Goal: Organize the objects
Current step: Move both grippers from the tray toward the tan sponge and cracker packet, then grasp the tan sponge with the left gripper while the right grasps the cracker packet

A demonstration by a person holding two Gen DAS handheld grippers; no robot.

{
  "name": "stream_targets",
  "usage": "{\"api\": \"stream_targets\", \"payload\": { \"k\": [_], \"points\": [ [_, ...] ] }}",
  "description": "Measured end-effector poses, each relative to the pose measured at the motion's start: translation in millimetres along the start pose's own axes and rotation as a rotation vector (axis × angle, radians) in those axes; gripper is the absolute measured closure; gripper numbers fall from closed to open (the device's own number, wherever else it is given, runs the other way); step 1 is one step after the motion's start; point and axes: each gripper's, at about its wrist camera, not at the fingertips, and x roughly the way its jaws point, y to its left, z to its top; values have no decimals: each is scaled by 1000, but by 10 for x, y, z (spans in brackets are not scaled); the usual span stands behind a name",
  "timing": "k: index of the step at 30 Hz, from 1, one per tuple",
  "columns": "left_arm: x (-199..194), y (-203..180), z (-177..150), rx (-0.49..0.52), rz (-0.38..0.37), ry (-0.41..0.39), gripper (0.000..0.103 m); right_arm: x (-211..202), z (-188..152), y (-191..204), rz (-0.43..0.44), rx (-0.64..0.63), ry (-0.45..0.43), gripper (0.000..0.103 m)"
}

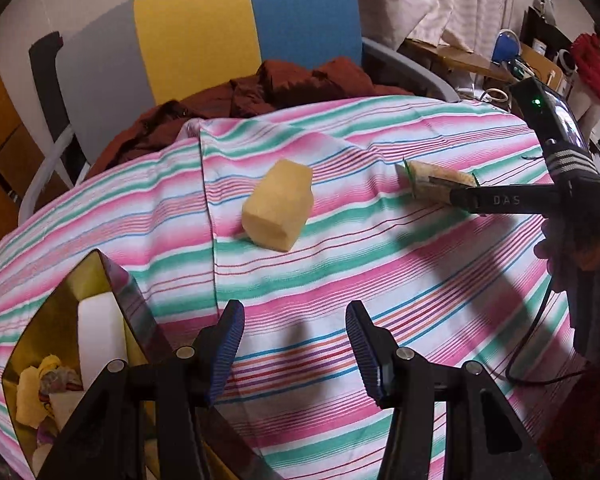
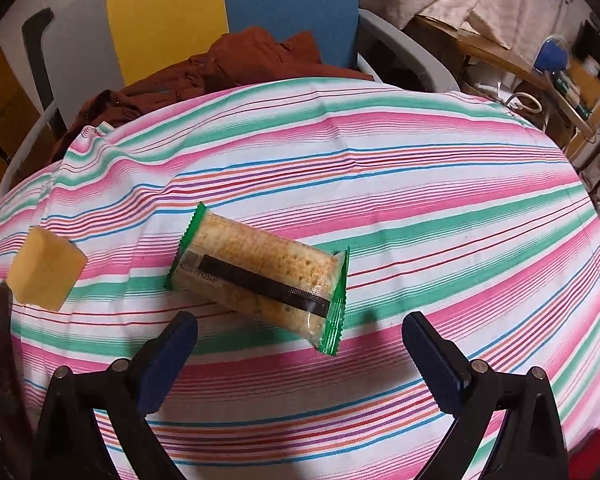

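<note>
A yellow sponge block [image 1: 278, 210] lies on the striped cloth [image 1: 380, 280], ahead of my open left gripper [image 1: 296, 344], whose jaws hold nothing. In the right wrist view the same sponge block [image 2: 46, 276] sits at the left. A cracker packet [image 2: 260, 276] with green crimped ends lies just beyond my open right gripper [image 2: 300, 360], between the lines of its fingers but untouched. From the left wrist view the right gripper [image 1: 460, 196] reaches in from the right, its fingers over the cracker packet [image 1: 432, 178].
A gold-lined box [image 1: 52, 360] at the near left holds a white block and several small items. A chair [image 1: 204, 40] with grey, yellow and blue panels stands behind the table, with brown cloth [image 1: 260, 92] heaped on it. Cluttered shelves lie at the far right.
</note>
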Motion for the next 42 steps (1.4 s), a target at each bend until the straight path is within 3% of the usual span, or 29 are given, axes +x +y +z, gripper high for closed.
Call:
{"api": "stream_targets", "payload": {
  "k": [4,10,14,19,24,30,34,42],
  "points": [
    [22,-10,0,-11,10,14,50,-37,15,-47,29,22,-14,0],
    [-42,-108,-89,19,9,-10,50,-270,103,-69,61,27,-123,0],
    [-112,-146,-190,66,-19,-24,50,-341,154,-35,43,-14,-188,0],
    [-201,-43,-180,91,-41,-58,50,-240,149,23,3,-66,-174,0],
    [-157,129,-15,93,-34,-68,50,-154,136,54,-9,-109,-161,0],
    [160,231,348,134,-38,-8,48,-235,175,20,60,-102,-181,0],
    [351,194,558,165,-48,-7,37,-268,202,26,93,-105,-185,0],
    [820,30,765,246,-25,60,41,-279,181,84,130,-159,-176,0]
  ]
}}
